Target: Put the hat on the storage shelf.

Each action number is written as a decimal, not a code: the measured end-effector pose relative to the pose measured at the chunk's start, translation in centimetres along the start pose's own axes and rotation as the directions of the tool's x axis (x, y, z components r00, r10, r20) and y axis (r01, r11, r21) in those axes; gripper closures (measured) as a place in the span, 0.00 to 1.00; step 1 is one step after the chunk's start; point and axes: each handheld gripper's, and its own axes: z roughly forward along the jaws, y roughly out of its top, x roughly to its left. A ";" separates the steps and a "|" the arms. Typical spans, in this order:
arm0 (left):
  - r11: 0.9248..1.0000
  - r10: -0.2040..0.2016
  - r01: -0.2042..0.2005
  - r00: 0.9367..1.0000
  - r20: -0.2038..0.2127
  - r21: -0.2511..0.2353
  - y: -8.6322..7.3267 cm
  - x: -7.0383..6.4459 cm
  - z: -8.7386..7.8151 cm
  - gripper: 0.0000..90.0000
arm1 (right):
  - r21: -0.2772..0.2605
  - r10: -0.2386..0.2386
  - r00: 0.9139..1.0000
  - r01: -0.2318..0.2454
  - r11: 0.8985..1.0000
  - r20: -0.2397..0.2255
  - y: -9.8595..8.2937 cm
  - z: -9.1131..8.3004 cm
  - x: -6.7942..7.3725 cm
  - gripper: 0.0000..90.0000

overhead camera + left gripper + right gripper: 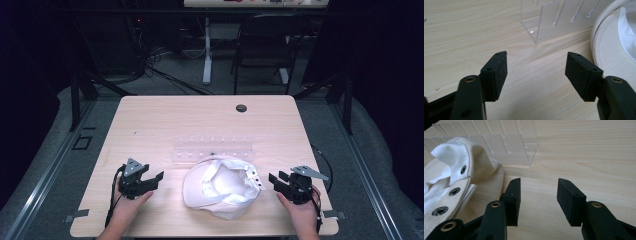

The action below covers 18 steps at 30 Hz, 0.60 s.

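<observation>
Pale wood surface [150, 120], dark room beyond, a chair and cables on the floor behind it.

Left tongs [152, 181] sit low near the front left, in my left hand [125, 207]. Jaws stand wide apart, nothing between them; in the left gripper view they frame bare wood, with the cap's brim off to their right.

White cap [220, 186] lies upside down at front centre, between the two tongs, lining and snap strap facing up, brim toward the left. Clear acrylic rack [214, 148] just behind it; the cap's far edge seems to touch it.

Right tongs [274, 181] just beside the cap's strap end, held in my right hand [301, 212]. Jaws wide apart, empty.

Judgement: the step is closing in on the cap from both sides. Best to take the stiff brim edge on the left and the strap band [447, 195] on the right, not loose lining. Come in low and level, and keep clear of the rack.
</observation>
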 end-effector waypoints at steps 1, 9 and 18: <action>1.000 0.007 -0.007 1.000 0.000 -0.001 0.0 -0.1 0.0 0.38 | 0.009 0.013 1.000 -0.013 1.000 -0.002 0.1 0.0 0.0 0.60; 1.000 0.007 -0.007 1.000 0.009 -0.008 0.2 -0.1 -0.1 0.34 | 0.023 0.044 0.999 -0.044 0.999 -0.014 0.7 -0.6 0.6 0.54; 1.000 0.011 -0.011 1.000 0.016 -0.019 0.4 -0.2 -0.7 0.33 | 0.052 0.020 0.999 -0.018 0.998 -0.033 1.1 -0.6 1.7 0.51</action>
